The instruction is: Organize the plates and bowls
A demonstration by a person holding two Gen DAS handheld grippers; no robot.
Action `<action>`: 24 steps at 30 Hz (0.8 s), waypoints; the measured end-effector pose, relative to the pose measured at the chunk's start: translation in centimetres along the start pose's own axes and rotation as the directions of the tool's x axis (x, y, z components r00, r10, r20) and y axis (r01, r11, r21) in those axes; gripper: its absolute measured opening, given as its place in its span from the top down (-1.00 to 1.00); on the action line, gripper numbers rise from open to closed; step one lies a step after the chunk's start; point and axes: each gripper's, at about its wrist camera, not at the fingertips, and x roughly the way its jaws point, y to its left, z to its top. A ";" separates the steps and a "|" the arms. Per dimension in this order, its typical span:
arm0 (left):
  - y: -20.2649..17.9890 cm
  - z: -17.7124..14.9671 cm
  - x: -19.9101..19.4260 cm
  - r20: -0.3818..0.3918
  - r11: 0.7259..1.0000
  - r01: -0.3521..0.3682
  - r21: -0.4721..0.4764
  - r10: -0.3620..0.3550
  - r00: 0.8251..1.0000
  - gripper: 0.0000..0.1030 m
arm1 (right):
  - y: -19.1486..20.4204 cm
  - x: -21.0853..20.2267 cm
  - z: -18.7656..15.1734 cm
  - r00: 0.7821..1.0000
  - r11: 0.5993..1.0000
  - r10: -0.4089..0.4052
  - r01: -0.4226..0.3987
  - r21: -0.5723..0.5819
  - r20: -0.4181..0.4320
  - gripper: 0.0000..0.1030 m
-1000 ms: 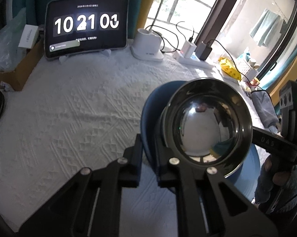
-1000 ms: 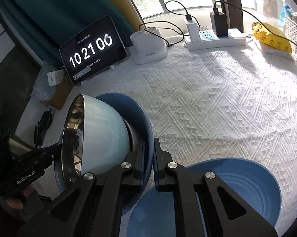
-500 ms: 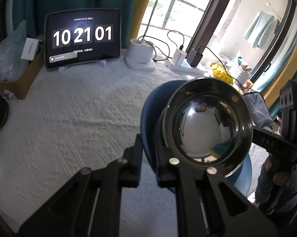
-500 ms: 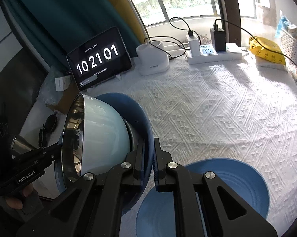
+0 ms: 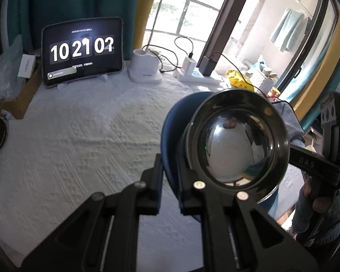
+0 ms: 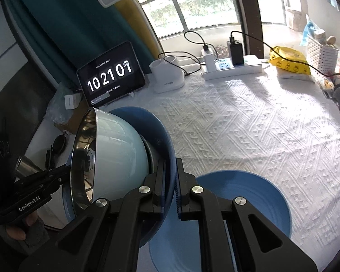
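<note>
Right wrist view: right gripper (image 6: 170,183) and left gripper (image 5: 168,181) both clamped on the rim of a tilted blue bowl (image 6: 161,136) nesting a steel-lined bowl (image 6: 115,158), above the blue plate (image 6: 260,201); step: carrying stack; next: level, lower onto plate.

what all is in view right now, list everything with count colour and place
blue plate: 1, dark blue, held on edge above the table, pinched by both tongs
steel bowl: 1, pale blue outside, mirror inside, tipped sideways against that plate
second plate: 1, lighter blue, flat on the near table
tablecloth: 1, white, textured
tablet clock: 1, black, back left
lamp base: 1, white, beside the tablet
power strip: 1, white, chargers plugged in, back
yellow packet: 1, back right
basket: 1, white, far right
cardboard box: 1, brown, left edge
left tongs: black, shut on plate rim
right tongs: black, shut on plate rim
</note>
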 end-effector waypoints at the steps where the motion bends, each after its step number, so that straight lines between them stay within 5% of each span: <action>1: -0.2 -0.1 0.0 -0.002 1.000 0.002 0.001 -0.002 1.000 0.82 | -0.2 -0.2 -0.1 1.000 1.000 -0.003 0.003 0.001 0.002 0.81; 24: -6.0 -1.6 0.6 -0.025 0.996 0.039 0.080 -0.037 0.999 0.81 | -4.6 -4.6 -2.9 0.999 0.997 -0.040 0.038 0.066 0.028 0.81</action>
